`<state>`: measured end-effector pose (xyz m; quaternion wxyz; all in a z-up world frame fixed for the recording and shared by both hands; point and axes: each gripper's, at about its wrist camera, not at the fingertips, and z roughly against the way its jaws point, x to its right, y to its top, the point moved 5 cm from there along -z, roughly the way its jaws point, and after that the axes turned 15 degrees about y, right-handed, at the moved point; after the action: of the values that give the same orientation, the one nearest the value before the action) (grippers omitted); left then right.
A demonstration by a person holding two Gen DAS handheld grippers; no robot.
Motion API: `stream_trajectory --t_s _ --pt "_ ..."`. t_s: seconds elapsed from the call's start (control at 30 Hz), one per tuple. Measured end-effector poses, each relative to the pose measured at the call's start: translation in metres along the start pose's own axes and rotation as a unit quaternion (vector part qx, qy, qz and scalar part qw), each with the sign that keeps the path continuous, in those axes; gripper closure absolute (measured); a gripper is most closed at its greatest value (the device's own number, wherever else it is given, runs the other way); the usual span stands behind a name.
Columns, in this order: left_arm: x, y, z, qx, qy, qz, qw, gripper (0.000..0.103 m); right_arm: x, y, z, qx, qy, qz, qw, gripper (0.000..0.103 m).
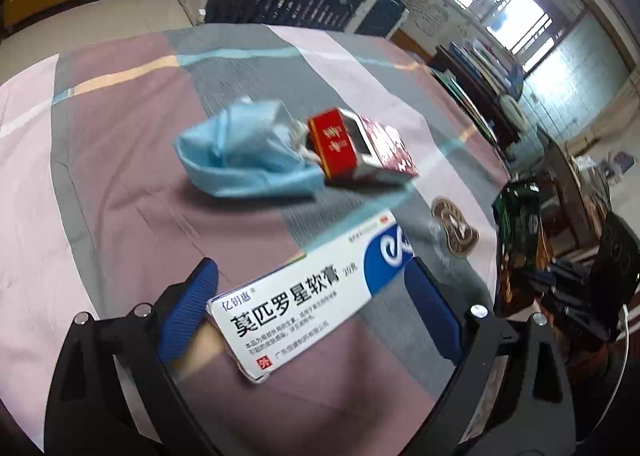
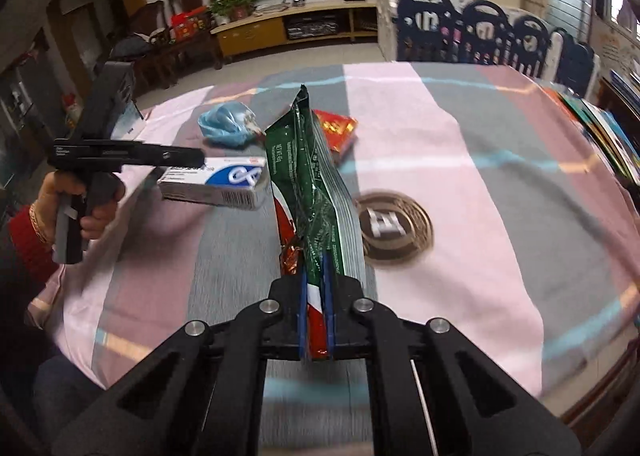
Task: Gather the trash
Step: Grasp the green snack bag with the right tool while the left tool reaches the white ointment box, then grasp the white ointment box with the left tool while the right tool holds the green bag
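My left gripper (image 1: 312, 276) is open, its blue fingers on either side of a white and blue ointment box (image 1: 308, 288); the box looks lifted off the cloth in the right wrist view (image 2: 216, 182), though the fingers stand apart from its sides. Beyond it lie a crumpled blue face mask (image 1: 244, 152) and a red cigarette pack (image 1: 360, 144). My right gripper (image 2: 316, 276) is shut on a green snack bag (image 2: 312, 184), held upright above the table. The mask (image 2: 226, 124) and the red pack (image 2: 338, 128) lie behind the bag.
The table wears a pink, grey and mauve striped cloth (image 2: 460, 144) with a round brown badge (image 2: 394, 226) printed on it. Dark chairs (image 2: 492, 32) line the far edge. Books (image 2: 616, 124) sit off the right edge. A low cabinet (image 2: 296, 28) stands beyond.
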<state>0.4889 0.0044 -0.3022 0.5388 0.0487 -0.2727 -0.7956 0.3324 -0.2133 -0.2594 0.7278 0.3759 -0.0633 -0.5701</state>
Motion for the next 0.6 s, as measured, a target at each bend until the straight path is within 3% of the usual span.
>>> stream_trajectory --t_s 0.13,0.2,0.27,0.37,0.4,0.43,0.53,0.6 --pt "0.038 -0.041 0.014 -0.036 -0.041 -0.081 0.9952 0.010 -0.002 -0.025 0.015 -0.004 0.002 -0.025 1.000 0.095" --pt "0.053 -0.047 0.023 -0.011 0.001 -0.112 0.9936 0.010 -0.002 -0.032 0.019 -0.005 -0.001 -0.030 1.000 0.095" --pt "0.062 -0.043 0.024 0.012 0.036 -0.099 0.9944 0.010 -0.001 -0.034 0.021 -0.004 -0.004 -0.039 0.999 0.095" --pt "0.072 -0.037 0.012 0.011 0.086 -0.088 0.9923 0.010 0.001 -0.035 0.023 0.003 -0.004 -0.060 0.998 0.095" --pt "0.074 -0.036 0.004 0.005 0.100 -0.088 0.9910 0.020 0.001 -0.034 0.025 0.005 -0.003 -0.063 0.998 0.095" --pt "0.075 -0.036 -0.002 -0.002 0.106 -0.087 0.9906 0.043 0.000 -0.033 0.027 0.006 -0.002 -0.063 0.998 0.095" --pt "0.069 -0.034 0.000 0.003 0.106 -0.083 0.9909 0.059 -0.009 -0.032 0.032 0.010 -0.004 -0.053 0.999 0.095" --pt "0.069 -0.036 0.007 0.015 0.119 -0.079 0.9897 0.061 -0.013 -0.032 0.037 0.012 -0.003 -0.050 0.999 0.095"
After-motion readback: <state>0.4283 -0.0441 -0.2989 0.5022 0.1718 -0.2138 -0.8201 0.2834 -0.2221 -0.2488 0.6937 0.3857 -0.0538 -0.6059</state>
